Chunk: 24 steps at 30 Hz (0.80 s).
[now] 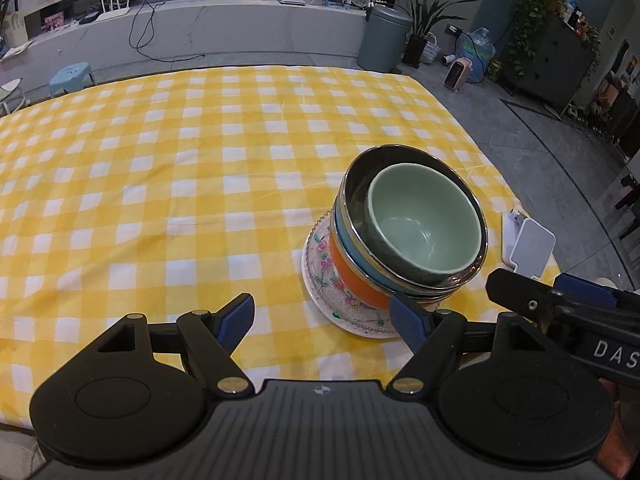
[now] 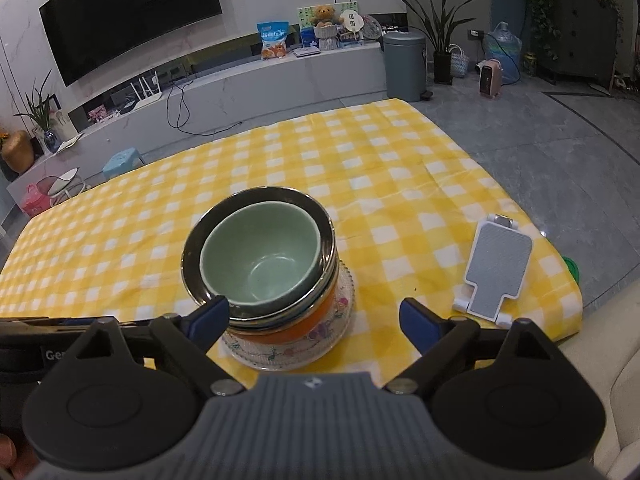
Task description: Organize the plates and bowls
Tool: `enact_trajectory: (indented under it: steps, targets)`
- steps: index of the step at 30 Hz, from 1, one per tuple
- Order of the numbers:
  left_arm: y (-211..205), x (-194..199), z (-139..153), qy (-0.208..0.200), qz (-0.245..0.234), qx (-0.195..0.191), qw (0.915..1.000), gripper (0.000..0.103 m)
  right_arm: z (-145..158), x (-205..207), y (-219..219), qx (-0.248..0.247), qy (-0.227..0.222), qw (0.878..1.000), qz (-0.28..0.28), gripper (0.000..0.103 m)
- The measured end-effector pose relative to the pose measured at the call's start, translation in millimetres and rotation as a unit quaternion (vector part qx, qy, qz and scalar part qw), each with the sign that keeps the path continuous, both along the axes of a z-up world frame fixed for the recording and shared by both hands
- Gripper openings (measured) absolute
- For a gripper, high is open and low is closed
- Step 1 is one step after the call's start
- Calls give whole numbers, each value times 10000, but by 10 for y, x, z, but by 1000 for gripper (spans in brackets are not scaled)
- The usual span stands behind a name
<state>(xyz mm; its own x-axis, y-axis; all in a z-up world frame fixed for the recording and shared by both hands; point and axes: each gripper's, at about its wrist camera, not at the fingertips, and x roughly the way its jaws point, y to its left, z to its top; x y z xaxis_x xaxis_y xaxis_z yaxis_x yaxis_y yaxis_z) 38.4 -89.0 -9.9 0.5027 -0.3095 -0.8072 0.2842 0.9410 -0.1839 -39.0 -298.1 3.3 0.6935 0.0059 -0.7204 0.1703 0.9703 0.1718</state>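
One yellow-checked tablecloth carries a single stack: a patterned glass plate at the bottom, then an orange bowl, a blue bowl, a steel bowl and a green bowl nested on top. One white phone stand lies flat beside it, fully seen only from the right wrist. Left gripper and right gripper both gape wide, holding nothing. The letters "DAS" show on the right gripper's body in the left view.

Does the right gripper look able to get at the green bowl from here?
Probably yes: the right gripper is open just short of the stack, and the green bowl sits topmost in the steel bowl, uncovered.
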Motion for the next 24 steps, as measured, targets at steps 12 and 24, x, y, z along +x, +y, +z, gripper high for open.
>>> enact_trajectory:
  steps: [12, 24]
  targets:
    - [-21, -46, 17, -29, -46, 18, 10000, 91, -35, -4, -11, 124, 34, 9999, -61, 92]
    - [-12, -39, 26, -1, -44, 15, 10000, 91, -43, -18, 3, 93, 28, 9999, -79, 92]
